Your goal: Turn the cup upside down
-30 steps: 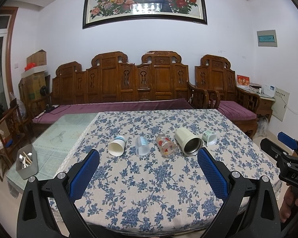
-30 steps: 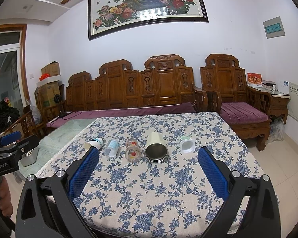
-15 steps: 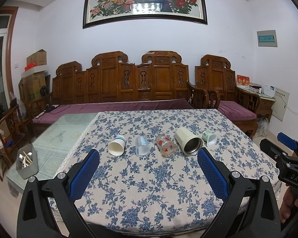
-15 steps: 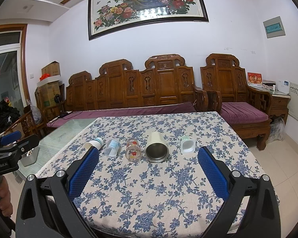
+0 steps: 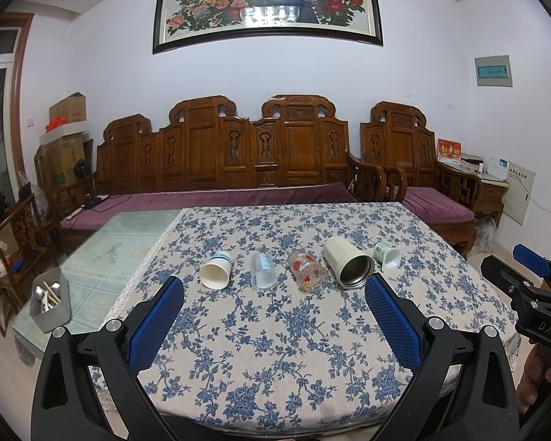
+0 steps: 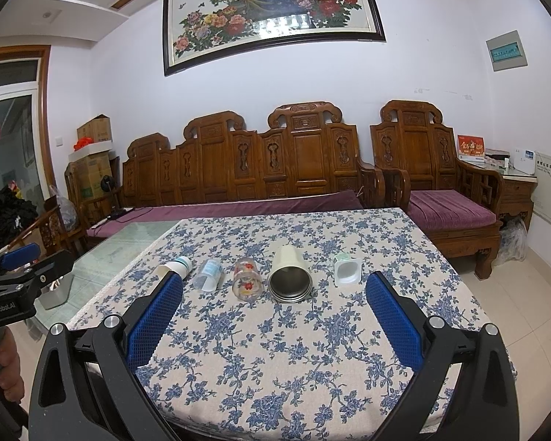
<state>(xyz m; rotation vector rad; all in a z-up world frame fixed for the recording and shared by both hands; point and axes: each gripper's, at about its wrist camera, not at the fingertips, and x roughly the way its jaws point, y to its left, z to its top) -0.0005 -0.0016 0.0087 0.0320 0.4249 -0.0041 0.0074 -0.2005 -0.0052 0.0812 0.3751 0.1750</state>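
Observation:
Several cups lie on their sides in a row on the floral tablecloth point(image 5: 275, 338): a white paper cup point(image 5: 216, 270), a clear plastic cup point(image 5: 263, 271), a glass with red flowers point(image 5: 307, 270), a cream steel-lined tumbler point(image 5: 347, 262) and a small green-white cup point(image 5: 387, 255). The right wrist view shows the same row: paper cup point(image 6: 176, 266), clear cup point(image 6: 208, 275), flowered glass point(image 6: 247, 278), tumbler point(image 6: 289, 274), small cup point(image 6: 347, 269). My left gripper point(image 5: 274, 308) is open and empty, short of the row. My right gripper point(image 6: 274, 308) is open and empty, also short of it.
A grey utensil box point(image 5: 50, 301) stands on the glass tabletop point(image 5: 106, 257) left of the cloth. A carved wooden sofa point(image 5: 224, 169) and armchair point(image 5: 422, 183) stand behind the table. The other gripper shows at each view's edge point(image 5: 529, 294) point(image 6: 14, 286).

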